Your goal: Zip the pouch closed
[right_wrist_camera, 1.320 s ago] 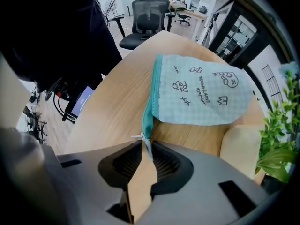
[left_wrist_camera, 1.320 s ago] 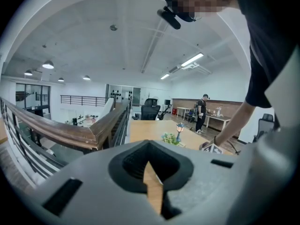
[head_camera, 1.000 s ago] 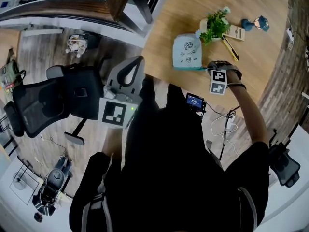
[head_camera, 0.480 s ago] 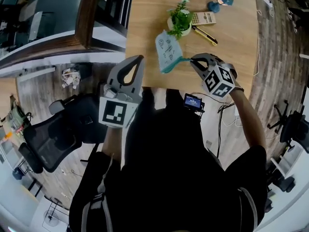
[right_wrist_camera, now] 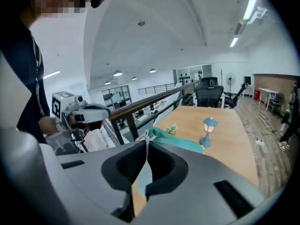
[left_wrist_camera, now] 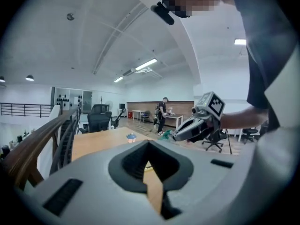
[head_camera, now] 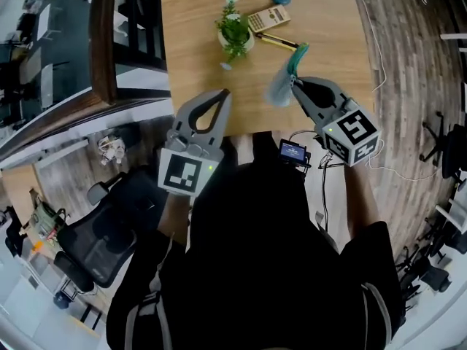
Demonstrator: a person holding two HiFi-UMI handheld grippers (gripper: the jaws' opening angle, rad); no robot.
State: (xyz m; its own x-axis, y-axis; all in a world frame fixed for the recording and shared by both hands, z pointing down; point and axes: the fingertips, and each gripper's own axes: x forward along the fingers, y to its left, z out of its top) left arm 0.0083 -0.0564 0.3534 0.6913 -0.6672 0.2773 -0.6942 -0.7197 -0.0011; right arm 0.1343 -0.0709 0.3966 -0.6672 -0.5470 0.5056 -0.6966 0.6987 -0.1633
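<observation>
Pinching the teal pouch (right_wrist_camera: 179,142) by its zipper end with our right gripper (right_wrist_camera: 145,149), we saw that grip only in its own view, head view blurred it above the table (head_camera: 197,71) edge, left gripper (left_wrist_camera: 149,158) jaws were pressed together, empty.

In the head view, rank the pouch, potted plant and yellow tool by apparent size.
Largest, about alike: the pouch and the potted plant; the pouch is blurred and held up nearer the camera, so I won't rank them.
Smallest: the yellow tool.
</observation>
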